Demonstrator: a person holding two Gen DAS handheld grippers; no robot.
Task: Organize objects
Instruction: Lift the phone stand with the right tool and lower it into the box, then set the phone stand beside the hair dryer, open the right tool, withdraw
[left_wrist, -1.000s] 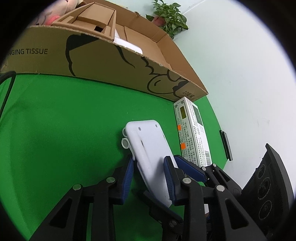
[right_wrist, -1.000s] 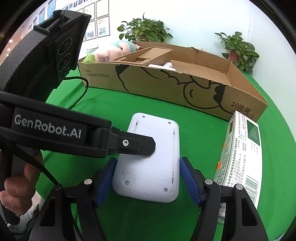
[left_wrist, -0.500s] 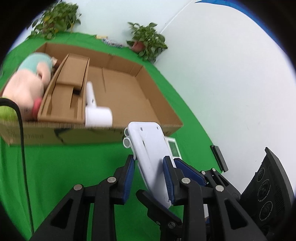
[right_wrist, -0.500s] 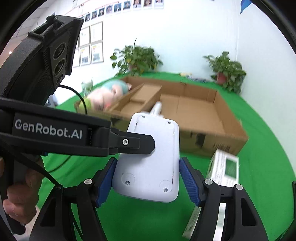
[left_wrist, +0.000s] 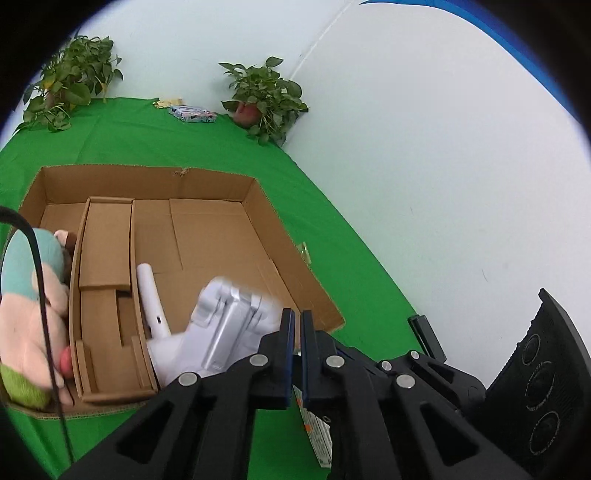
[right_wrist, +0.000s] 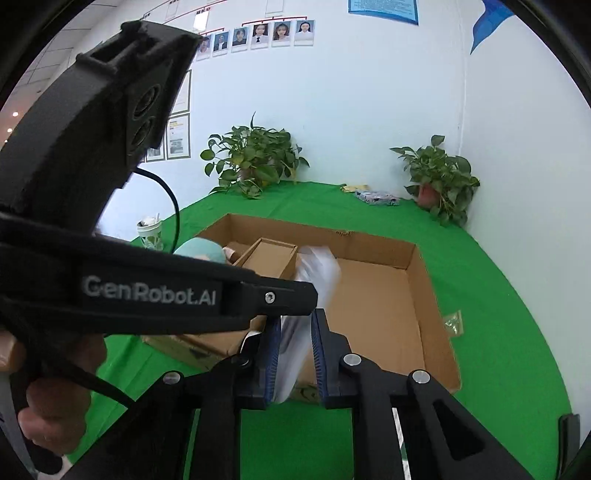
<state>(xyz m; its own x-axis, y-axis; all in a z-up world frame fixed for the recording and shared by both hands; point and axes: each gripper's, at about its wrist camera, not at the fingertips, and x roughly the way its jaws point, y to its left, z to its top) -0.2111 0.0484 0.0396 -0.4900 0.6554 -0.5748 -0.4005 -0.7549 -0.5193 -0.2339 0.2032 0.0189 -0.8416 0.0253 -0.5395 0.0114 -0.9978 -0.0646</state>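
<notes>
Both tongs are up off the green surface (left_wrist: 351, 258) versus a second ago and now look down into the cardboard box (left_wrist: 280, 236). The white device (left_wrist: 229, 325), then gripped flat across its width, is now a tilted motion blur.

Left tongs (left_wrist: 294, 354): pads closed almost together, nothing between them. Right tongs (right_wrist: 293, 354): pinched to a narrow slot with white blur showing in it. Can't tell if that is pinched or just seen beyond.

Device sits at 10 o'clock of the left tongs, over the near right compartment of the box, apparently loose.

Risks, as judgement:
- The hard plastic shell drops uncontrolled and strikes the white handled gadget (left_wrist: 149, 295) lying below, so either could scuff or crack.
- It clips the thin corrugated near wall and flips out onto the cloth.
- It lands on edge and leans on the cardboard insert (left_wrist: 105, 243) instead of lying flat.

Materials:
- Device: smooth rigid white slab with rounded corners.
- Box: matte brown corrugated card, shallow, flexy walls.
- Plush toy (left_wrist: 26, 314), 9 o'clock: soft and fuzzy.
- Printed carton (left_wrist: 317, 435), 6 o'clock: glossy, outside the box on the felt-like cloth.
</notes>
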